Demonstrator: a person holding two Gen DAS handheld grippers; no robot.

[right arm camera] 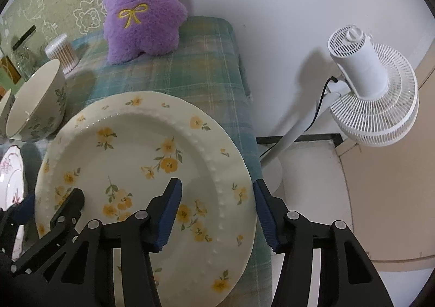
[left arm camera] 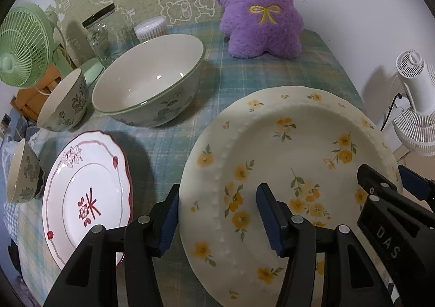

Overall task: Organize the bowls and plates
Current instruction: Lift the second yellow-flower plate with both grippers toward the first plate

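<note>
**Two claws straddle the rim of a flowered plate**

While both claws reach over the checked cloth (left arm camera: 244, 84), the crockery spreads across it from left to right. At the far left in the left wrist view, two small cups (left arm camera: 66, 102) (left arm camera: 23, 171) with dark leaf prints lie tipped on their sides near the table edge. Just in front of them rests a white plate with a wavy red rim (left arm camera: 87, 193) and a red flower mark at its centre. Behind that plate stands a big bowl (left arm camera: 152, 84), cream inside, with a thin green rim and green leaves painted on its outer wall. A green fan (left arm camera: 24, 43), a glass jar (left arm camera: 104, 32) and a tub of cotton swabs (left arm camera: 151, 28) sit along the back, with a purple plush toy (left arm camera: 261, 5) beside them.

Right of centre lies the large cream plate (left arm camera: 285, 144), dotted with yellow flowers and ringed by a row of raised beads. The left claw (left arm camera: 217, 214) is open, its fingers set either side of this plate's left rim without closing on it. The right claw (right arm camera: 217, 212) is open too, one finger over the plate's face and the other outside its right rim, at the table edge. A white standing fan (right arm camera: 372, 89) stands on the floor at the far right.
</note>
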